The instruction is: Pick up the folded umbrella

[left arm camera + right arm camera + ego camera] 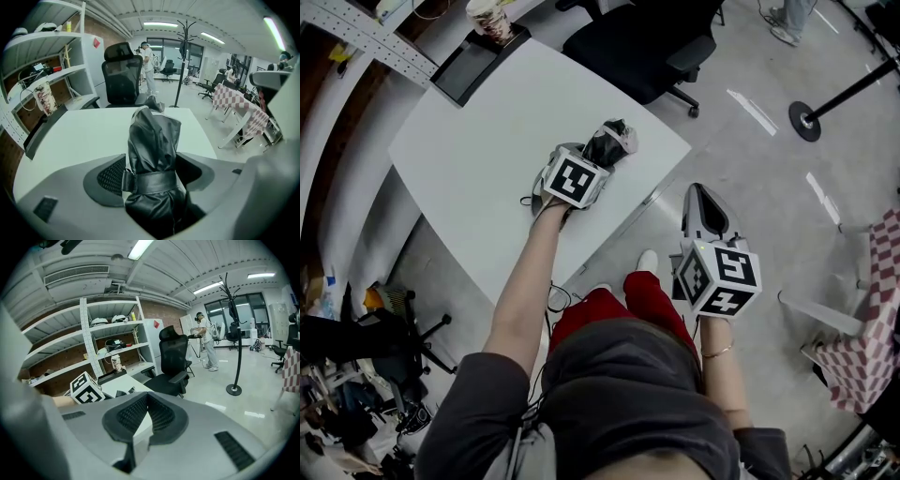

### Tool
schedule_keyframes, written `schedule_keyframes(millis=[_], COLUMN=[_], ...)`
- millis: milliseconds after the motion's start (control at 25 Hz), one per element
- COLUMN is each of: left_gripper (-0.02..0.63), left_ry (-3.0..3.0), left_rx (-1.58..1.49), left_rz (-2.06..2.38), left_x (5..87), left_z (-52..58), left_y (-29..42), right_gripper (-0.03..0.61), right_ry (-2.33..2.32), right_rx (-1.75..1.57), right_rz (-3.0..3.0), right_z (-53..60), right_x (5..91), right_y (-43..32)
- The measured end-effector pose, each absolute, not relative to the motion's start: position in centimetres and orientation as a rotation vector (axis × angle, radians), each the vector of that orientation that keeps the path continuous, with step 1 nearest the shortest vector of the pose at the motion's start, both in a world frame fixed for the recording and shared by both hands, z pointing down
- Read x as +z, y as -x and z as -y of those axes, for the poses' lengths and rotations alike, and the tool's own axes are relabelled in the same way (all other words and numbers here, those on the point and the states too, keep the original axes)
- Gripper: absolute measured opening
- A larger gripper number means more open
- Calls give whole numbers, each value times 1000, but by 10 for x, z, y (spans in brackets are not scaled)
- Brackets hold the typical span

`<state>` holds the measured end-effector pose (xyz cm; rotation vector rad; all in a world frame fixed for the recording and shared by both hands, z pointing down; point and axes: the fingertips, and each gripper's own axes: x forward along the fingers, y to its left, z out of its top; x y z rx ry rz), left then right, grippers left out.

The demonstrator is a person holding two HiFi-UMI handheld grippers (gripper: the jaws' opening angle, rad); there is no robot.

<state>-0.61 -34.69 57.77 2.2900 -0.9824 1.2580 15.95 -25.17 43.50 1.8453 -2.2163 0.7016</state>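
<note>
Left gripper view | folded umbrella (153, 136) lengthwise between left tongs (152, 176) | pointing away

Bright, even illumination from ceiling strip lights (140, 248); reflections streaked the floor (753, 112); fisheye margins were curved and vignetted.

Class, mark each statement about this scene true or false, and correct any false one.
1. The folded umbrella lies on the white table. True.
2. The left gripper has its jaws apart, with the umbrella between them. True.
3. The right gripper holds the umbrella. False: its jaws are together and empty, above the floor beside the table.
4. The office chair behind the table is red. False: it is black.
</note>
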Motion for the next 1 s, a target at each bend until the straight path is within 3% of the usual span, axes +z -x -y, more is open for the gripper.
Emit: schedule_keyframes(millis=[760,1000], left_gripper=[319,282], left_ry=[-2250,-2263], left_rx=[1215,1230], left_rz=[918,926], left_x=[590,590], left_z=[350,348], left_y=[0,-1], right_gripper=[18,18], right_ry=[-1721,-1706], right_rx=[732,721], right_rz=[2253,2261], right_z=[297,300], right_x=[449,447], right_y=[-163,-158])
